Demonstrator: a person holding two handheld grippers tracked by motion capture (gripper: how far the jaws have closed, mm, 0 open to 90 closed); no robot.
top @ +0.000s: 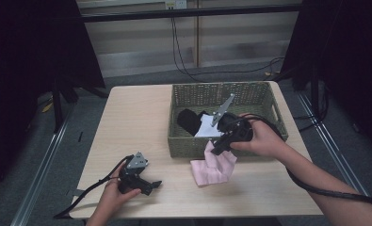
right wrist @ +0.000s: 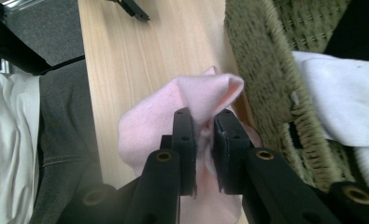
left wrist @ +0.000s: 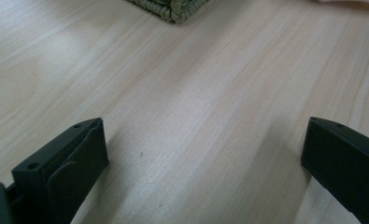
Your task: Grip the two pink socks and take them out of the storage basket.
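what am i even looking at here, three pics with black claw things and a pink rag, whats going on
A person sits at a wooden table with a hand-held two-jaw gripper in each hand; there is no robot arm. The wide picture comes from a camera above, looking down. The other two come from cameras riding on the grippers, looking along their black jaws.

The left gripper rests low over the bare table with its jaws wide apart and nothing between them. The right gripper has pinched a fold of the pink cloth, which lies on the table against the front of a woven basket. In the basket lie a white cloth and something black.
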